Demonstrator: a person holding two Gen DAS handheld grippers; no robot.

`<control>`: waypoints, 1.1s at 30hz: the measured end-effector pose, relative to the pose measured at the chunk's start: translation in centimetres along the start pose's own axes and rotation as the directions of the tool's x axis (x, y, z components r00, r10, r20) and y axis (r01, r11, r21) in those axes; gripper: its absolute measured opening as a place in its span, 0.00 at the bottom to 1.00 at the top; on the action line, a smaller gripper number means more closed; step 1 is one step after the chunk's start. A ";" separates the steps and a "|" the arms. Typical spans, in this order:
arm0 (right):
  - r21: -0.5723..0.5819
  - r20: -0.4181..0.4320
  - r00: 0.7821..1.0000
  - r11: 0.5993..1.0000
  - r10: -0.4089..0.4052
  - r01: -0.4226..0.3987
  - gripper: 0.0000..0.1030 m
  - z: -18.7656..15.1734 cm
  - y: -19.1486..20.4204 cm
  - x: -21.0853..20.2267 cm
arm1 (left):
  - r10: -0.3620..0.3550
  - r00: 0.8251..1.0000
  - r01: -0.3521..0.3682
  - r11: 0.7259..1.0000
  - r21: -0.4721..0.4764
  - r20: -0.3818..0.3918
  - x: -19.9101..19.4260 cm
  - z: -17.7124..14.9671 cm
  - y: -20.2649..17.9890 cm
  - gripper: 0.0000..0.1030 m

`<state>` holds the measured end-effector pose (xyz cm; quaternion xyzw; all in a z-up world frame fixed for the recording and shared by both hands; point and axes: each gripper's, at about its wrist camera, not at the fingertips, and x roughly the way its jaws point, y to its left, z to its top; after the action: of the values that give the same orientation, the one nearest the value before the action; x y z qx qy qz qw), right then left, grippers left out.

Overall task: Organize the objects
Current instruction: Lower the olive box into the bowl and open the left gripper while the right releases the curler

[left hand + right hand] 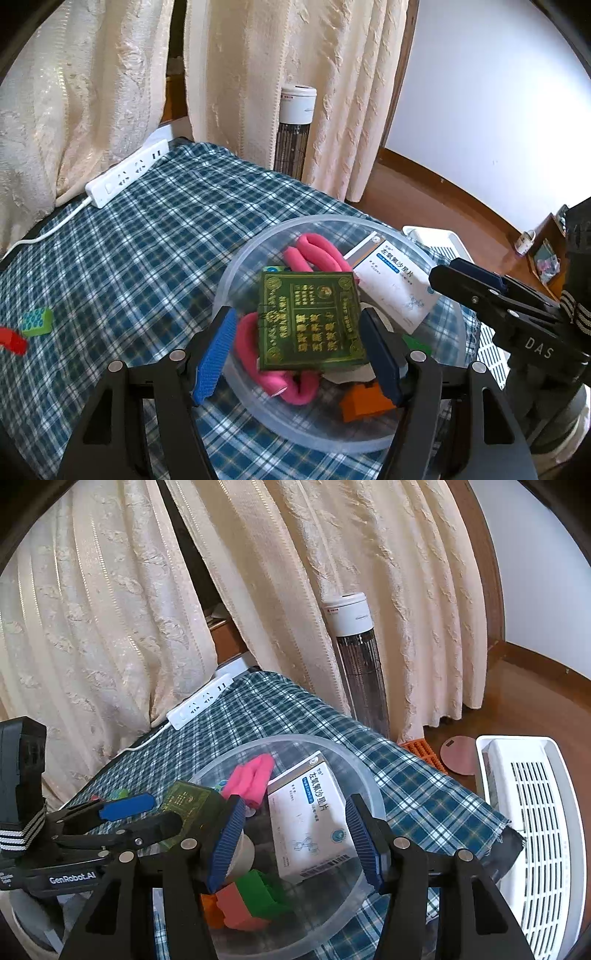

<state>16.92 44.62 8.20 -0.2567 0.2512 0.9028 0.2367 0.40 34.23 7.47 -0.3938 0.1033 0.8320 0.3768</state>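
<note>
Left gripper [299,354] gaping, hovering over green box [310,319] in bowl [236,273]; right gripper [295,843] gaping around white box [310,816].

So the table's got a blue plaid cloth [155,236] over it. Right under the left claw [299,354] sits a clear plastic bowl [236,280]. Way off to the claw's left are a green block [36,322] and a red block [13,341], touching. Far ahead-left at the back edge lies a white power strip [125,173].
</note>
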 end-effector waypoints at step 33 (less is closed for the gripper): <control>-0.055 0.000 0.998 0.997 0.057 -0.057 0.58 -0.3 4.5 -0.6 | 0.097 0.995 -0.097 0.991 -0.097 0.005 -1.2 -1.2 4.8 0.68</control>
<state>14.99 40.89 9.84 -0.2550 0.2330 0.9160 0.2039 -1.81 29.71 6.99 -0.4021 0.0802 0.8553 0.3169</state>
